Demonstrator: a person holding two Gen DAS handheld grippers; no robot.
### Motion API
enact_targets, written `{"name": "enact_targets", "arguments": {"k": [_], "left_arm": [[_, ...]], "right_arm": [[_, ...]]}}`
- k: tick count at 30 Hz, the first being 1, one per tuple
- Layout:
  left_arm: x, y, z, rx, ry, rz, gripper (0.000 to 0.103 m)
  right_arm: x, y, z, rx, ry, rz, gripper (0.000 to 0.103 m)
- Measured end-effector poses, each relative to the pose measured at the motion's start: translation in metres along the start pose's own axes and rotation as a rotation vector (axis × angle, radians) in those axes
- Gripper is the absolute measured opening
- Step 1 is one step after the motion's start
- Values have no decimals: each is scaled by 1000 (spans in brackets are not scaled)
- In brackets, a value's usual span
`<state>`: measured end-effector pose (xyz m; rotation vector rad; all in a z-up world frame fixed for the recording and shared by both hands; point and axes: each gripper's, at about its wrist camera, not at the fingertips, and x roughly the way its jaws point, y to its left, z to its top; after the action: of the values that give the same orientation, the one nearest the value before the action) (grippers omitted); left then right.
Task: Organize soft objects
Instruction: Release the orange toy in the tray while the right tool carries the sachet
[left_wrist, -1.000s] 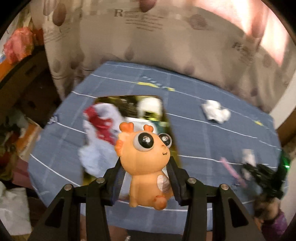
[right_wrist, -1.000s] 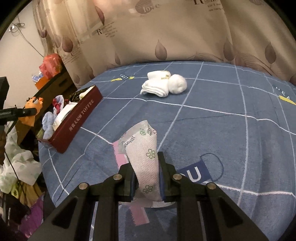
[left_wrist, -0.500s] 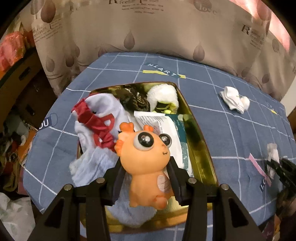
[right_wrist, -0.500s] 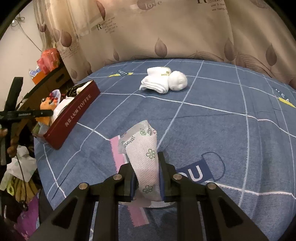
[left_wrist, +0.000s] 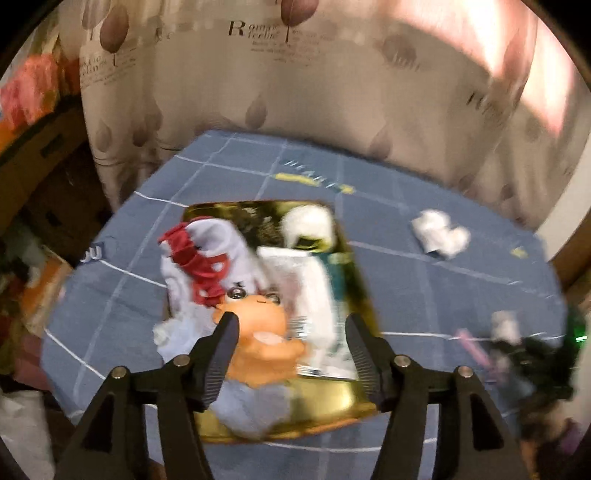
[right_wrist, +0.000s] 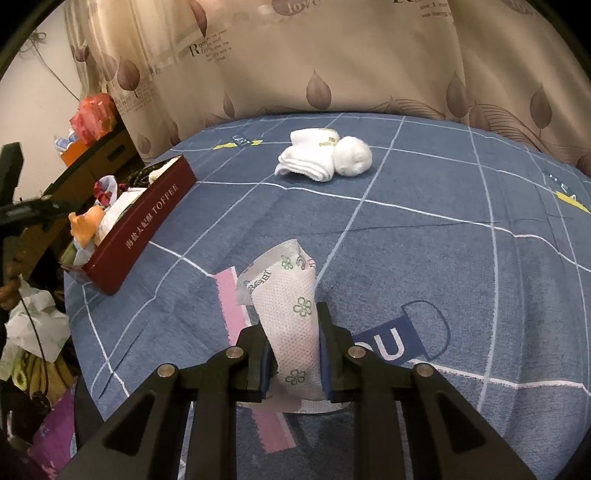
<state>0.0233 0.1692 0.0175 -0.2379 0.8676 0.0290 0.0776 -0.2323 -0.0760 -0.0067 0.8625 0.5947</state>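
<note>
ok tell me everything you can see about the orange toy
The orange toy is a small squishy-looking cartoon animal with big glossy eyes and a pale patch on its body. It lies tipped back in the gold-lined tin, on a pale blue cloth beside a white packet. The left claw has just been opening; its fingers stand apart around the toy, no longer pressing it. The image is blurred.

The open tin (left_wrist: 334, 402) at the cloth's left edge is packed: orange toy (left_wrist: 258, 328), white-and-red fabric (left_wrist: 207, 254) and packets (left_wrist: 314, 288) fill it. Bare blue cloth (right_wrist: 424, 251) runs wide to the right, with only the rolled socks (right_wrist: 325, 157) at the far middle.
</note>
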Motion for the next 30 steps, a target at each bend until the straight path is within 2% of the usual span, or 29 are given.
{"name": "enact_targets", "arguments": {"k": [3, 4, 9, 12, 16, 22, 25, 28, 30], "left_arm": [[-20, 5, -8, -47, -46, -39, 63], [-26, 5, -12, -52, -58, -31, 63], [-48, 7, -48, -71, -145, 104, 63], [-49, 5, -65, -49, -158, 181, 63], [-50, 8, -72, -40, -168, 207, 63], [-52, 23, -74, -96, -166, 241, 63], [-60, 33, -76, -137, -190, 286, 63], [-67, 40, -77, -165, -223, 351, 69], [-67, 43, -77, -160, -225, 355, 69]], "right_arm": [[0, 0, 0, 0, 0, -6, 20], [1, 1, 0, -1, 1, -7, 20], [3, 4, 4, -17, 21, -19, 20], [2, 14, 12, -28, 29, -9, 20], [-7, 49, 40, -93, -9, 20, 20], [5, 121, 91, -159, -28, 144, 20], [30, 162, 115, -177, 6, 219, 20], [63, 204, 134, -228, 34, 232, 20], [89, 223, 147, -235, 62, 224, 20]]}}
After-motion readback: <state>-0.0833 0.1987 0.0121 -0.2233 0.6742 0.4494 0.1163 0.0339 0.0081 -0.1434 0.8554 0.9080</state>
